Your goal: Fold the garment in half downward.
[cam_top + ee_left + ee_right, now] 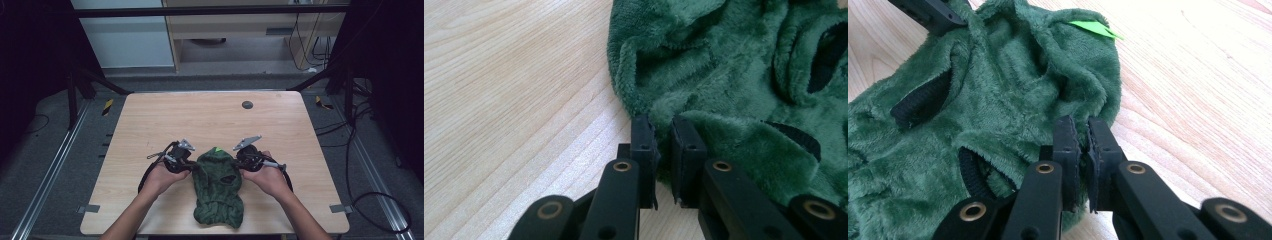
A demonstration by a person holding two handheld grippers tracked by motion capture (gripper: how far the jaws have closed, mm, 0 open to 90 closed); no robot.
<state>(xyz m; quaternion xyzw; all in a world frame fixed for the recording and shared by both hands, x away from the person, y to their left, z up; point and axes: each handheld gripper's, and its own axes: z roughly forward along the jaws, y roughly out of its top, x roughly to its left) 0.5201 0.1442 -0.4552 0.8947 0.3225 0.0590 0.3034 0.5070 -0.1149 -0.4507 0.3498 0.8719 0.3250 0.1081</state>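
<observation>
A: Where is the green fleece garment (218,187) lying?

B: On the wooden table (210,120), toward six o'clock from the middle, its length running from the near edge up to about the centre. Black-trimmed openings show in the plush.

A: And the left gripper (190,162)?

B: At nine o'clock of the garment's upper part. In the left gripper view (665,131) its jaws are pinched onto a fold at the fleece's edge — cloth sits between the pads.

A: The right gripper (239,161)?

B: At three o'clock of the same upper part. In the right gripper view (1084,129) its jaws are clamped nearly together on the garment's edge, fleece caught between them.

A: Anything else on the fleece?

B: A bright green tag (1094,28) at twelve o'clock on its top end — also seen from above (218,149). A dark round spot (247,104) sits on the table beyond, well apart.
</observation>
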